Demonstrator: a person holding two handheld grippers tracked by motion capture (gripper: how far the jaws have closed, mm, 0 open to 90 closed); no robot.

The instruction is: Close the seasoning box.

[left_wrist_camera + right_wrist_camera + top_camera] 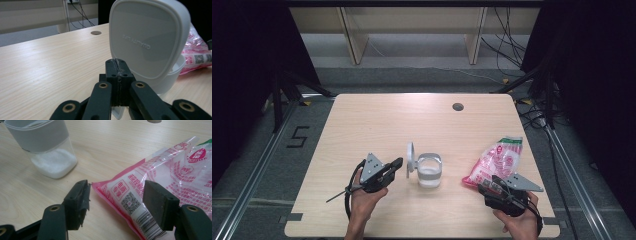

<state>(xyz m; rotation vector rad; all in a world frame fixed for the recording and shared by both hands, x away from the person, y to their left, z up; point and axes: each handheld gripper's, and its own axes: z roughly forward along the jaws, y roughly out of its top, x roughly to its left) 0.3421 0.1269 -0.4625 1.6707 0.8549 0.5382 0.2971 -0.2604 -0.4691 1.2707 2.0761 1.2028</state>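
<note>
Nearest, at the bottom edge: two hands, each holding a claw over the pale wooden surface (pixel 362 115). Left claw (pixel 398 163), jaws pressed fully together on nothing, sitting just beside the upright white hinged lid (pixel 147 37) of a clear jar (pixel 430 171). Right claw (pixel 115 202), jaws spread wide, straddling the near corner of a pink-and-clear plastic bag (pixel 160 177) without yet pinching it. Jar standing mid-surface, already open, a layer of white grains at its bottom. Bag lying flat to its right, apparently still sealed. Likely remaining: gripping, lifting, opening and pouring. Farther off: a small round grommet (pixel 457 106).
</note>
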